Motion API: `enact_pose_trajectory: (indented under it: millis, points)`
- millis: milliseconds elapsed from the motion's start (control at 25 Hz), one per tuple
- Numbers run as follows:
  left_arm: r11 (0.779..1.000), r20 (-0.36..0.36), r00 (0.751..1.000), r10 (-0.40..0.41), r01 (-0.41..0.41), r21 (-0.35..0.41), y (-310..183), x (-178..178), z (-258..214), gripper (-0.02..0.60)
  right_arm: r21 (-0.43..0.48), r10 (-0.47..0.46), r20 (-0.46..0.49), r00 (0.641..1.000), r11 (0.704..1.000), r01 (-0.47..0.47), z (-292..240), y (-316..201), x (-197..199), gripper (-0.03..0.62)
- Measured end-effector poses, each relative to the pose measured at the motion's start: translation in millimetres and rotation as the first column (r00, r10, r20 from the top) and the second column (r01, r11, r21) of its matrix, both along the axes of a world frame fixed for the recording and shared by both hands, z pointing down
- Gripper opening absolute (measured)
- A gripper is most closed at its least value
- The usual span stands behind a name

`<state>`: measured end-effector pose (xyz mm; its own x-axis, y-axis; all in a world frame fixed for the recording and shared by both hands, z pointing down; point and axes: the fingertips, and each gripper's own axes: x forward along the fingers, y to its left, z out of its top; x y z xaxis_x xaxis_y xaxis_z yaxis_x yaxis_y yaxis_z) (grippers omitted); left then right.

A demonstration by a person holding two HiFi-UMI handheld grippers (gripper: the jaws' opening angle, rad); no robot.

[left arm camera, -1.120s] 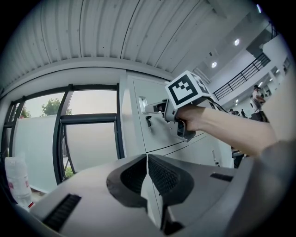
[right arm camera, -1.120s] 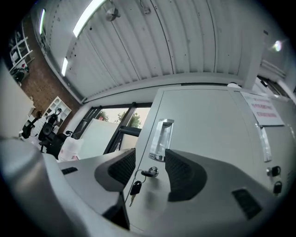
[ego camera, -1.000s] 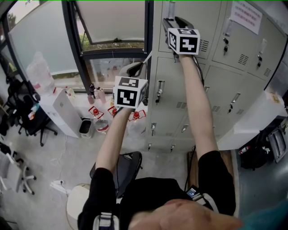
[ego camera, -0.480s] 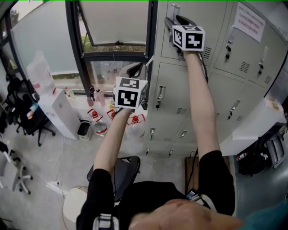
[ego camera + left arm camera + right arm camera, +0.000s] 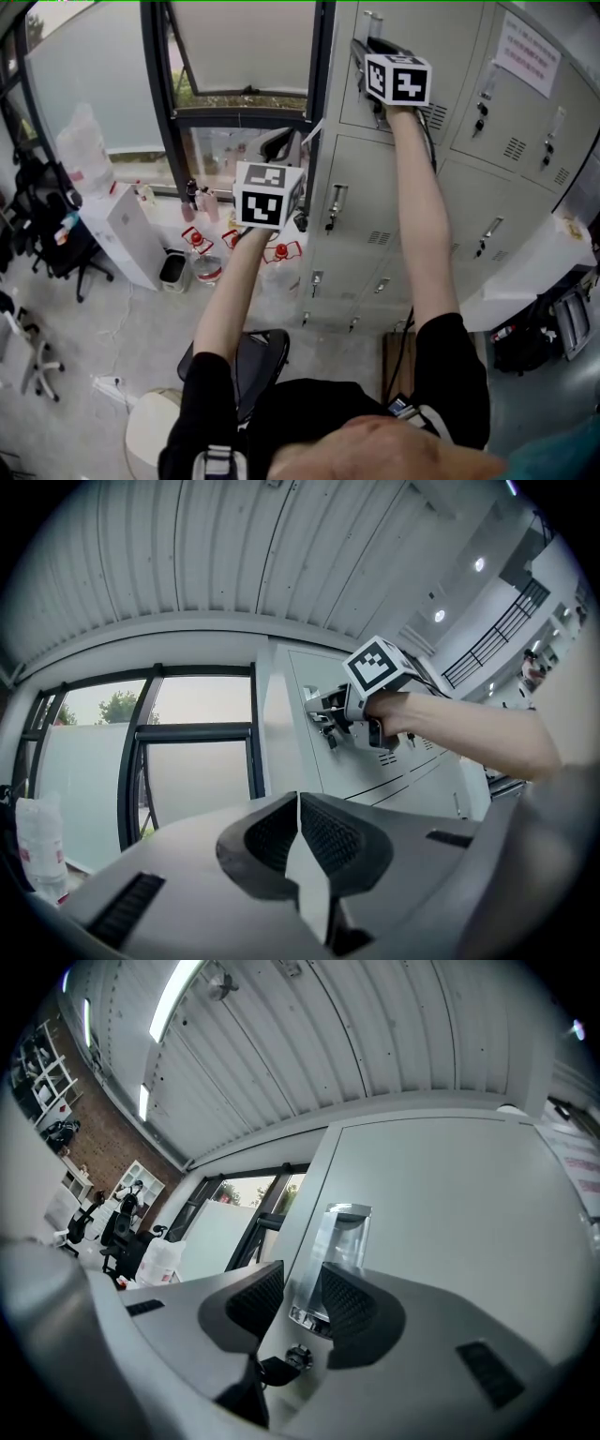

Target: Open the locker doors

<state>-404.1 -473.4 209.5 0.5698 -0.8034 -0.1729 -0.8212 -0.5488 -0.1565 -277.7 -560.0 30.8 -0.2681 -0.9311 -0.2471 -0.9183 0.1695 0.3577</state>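
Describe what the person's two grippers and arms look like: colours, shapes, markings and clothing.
The left gripper and the right gripper look alike: smooth grey bodies ending in dark, curved jaws lined with ribbed black pads. Each carries a white cube printed with black square markers. The person wears a black top with short sleeves; the forearms are bare.

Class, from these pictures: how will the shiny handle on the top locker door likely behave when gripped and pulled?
The handle looks like polished metal: probably stiff, and somewhat slippery. It is mounted on the locker door, so pulling should likely swing the door, not free the handle. The door looks like thin sheet metal, so probably light.
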Motion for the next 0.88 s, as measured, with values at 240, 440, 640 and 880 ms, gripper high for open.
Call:
enact_pose_trajectory:
  millis: [240,440,640,880]
  points:
    - [1.0,0.003,1.0,0.004,-0.004,0.008,-3,4,2,0.009,0.015,0.003,0.0,1.0,1.0,-0.003,-1,1,3,0.094]
    - [1.0,0.006,1.0,0.021,-0.021,0.007,-7,15,1,0.009,0.019,0.018,-0.022,1.0,1.0,-0.018,-1,3,7,0.077]
    - [0.999,0.032,0.999,0.039,-0.04,0.017,-13,32,-6,0.009,0.02,0.01,-0.036,0.999,1.0,-0.01,-1,10,5,0.077]
    - [0.998,0.045,0.997,0.06,-0.06,-0.007,-25,53,-3,0.009,0.028,-0.031,-0.029,0.999,0.999,0.032,-1,27,2,0.077]
